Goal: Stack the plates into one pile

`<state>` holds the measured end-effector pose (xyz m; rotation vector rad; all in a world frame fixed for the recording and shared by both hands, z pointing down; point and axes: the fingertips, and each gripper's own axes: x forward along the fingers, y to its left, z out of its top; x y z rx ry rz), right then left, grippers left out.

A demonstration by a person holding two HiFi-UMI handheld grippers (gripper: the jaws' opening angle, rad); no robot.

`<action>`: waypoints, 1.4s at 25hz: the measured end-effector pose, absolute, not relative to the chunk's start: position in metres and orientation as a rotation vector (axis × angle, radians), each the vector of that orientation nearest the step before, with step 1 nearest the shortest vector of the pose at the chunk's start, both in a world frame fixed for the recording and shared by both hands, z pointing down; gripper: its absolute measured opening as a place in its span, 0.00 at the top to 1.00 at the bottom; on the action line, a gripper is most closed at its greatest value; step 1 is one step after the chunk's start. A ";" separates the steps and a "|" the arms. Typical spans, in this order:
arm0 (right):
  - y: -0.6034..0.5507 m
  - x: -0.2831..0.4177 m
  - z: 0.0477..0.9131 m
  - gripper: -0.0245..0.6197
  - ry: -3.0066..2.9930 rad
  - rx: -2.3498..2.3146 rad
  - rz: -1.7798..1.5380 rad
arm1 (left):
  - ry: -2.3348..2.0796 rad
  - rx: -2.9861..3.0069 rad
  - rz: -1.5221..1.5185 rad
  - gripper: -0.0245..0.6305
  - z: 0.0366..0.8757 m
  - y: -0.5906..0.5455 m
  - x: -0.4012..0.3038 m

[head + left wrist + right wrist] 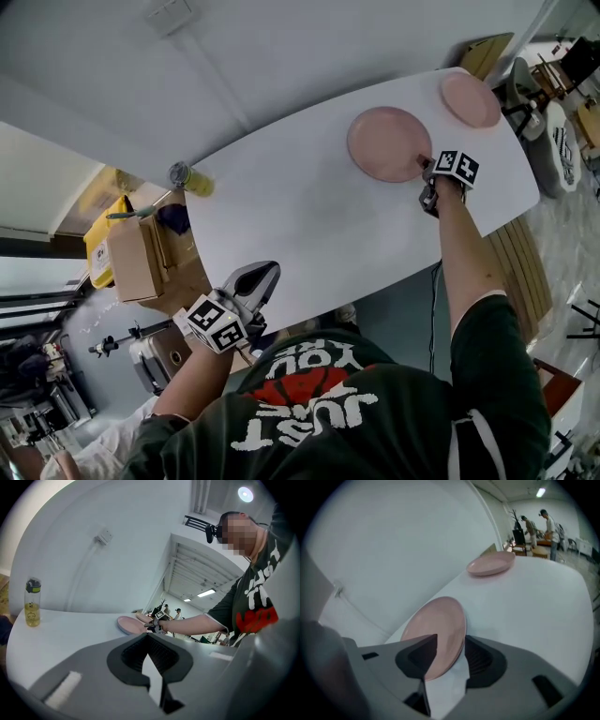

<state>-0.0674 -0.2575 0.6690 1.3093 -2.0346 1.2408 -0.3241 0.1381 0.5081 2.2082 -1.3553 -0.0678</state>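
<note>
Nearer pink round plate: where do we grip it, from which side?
Take the nearer pink round plate by its thin rim on the edge facing the person, coming in low from that side. It lies flat on the white table, so only the raised rim offers a bite. The right gripper has its open jaws astride it there.

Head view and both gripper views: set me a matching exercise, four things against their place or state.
1. bottle
2. left gripper
3. right gripper
4. farther plate

A. jaws apart, rim of the nearer plate between them
B. jaws together, nothing between them
C. lying alone at the right end of the table in the head view
D. standing at the table's left edge in the head view

Pairs: 1-D, 2-B, 3-A, 4-C
</note>
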 end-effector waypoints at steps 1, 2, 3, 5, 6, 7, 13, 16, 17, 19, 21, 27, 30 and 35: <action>-0.255 -0.067 0.662 0.71 -2.049 1.312 1.175 | -1.356 2.209 -0.069 0.97 0.508 0.140 -0.326; -0.250 -0.067 0.653 0.71 -2.073 1.316 1.112 | -1.360 2.203 -0.075 0.97 0.508 0.142 -0.328; -0.242 -0.069 0.641 0.71 -2.111 1.312 1.050 | -1.363 2.202 -0.085 0.97 0.506 0.144 -0.331; -0.215 -0.080 0.617 0.71 -2.225 1.248 0.952 | -1.351 2.229 -0.106 0.97 0.501 0.146 -0.335; -0.194 -0.088 0.606 0.71 -2.288 1.190 0.922 | -1.347 2.238 -0.120 0.97 0.497 0.148 -0.337; -0.169 -0.097 0.597 0.71 -2.346 1.123 0.899 | -1.349 2.242 -0.132 0.97 0.493 0.150 -0.339; 0.005 -0.144 0.574 0.94 -2.551 0.813 0.775 | -1.306 2.329 -0.200 0.97 0.469 0.165 -0.350; 0.073 -0.163 0.567 0.95 -2.597 0.729 0.796 | -1.260 2.368 -0.220 0.97 0.462 0.175 -0.349; 0.087 -0.167 0.564 0.95 -2.609 0.715 0.803 | -1.251 2.370 -0.221 0.97 0.460 0.179 -0.348; 0.101 -0.167 0.554 0.95 -2.620 0.713 0.777 | -1.228 2.376 -0.216 0.97 0.458 0.185 -0.346; 0.102 -0.158 0.543 0.95 -2.620 0.738 0.712 | -1.202 2.397 -0.204 0.97 0.457 0.189 -0.343; 0.058 -0.117 0.518 0.95 -2.633 0.844 0.635 | -1.182 2.435 -0.192 0.97 0.448 0.165 -0.321; 0.018 -0.095 0.521 0.95 -2.644 0.847 0.638 | -1.189 2.442 -0.173 0.97 0.449 0.130 -0.297; -0.074 -0.059 0.533 0.95 -2.660 0.732 0.620 | -1.286 2.406 -0.186 0.97 0.455 0.038 -0.249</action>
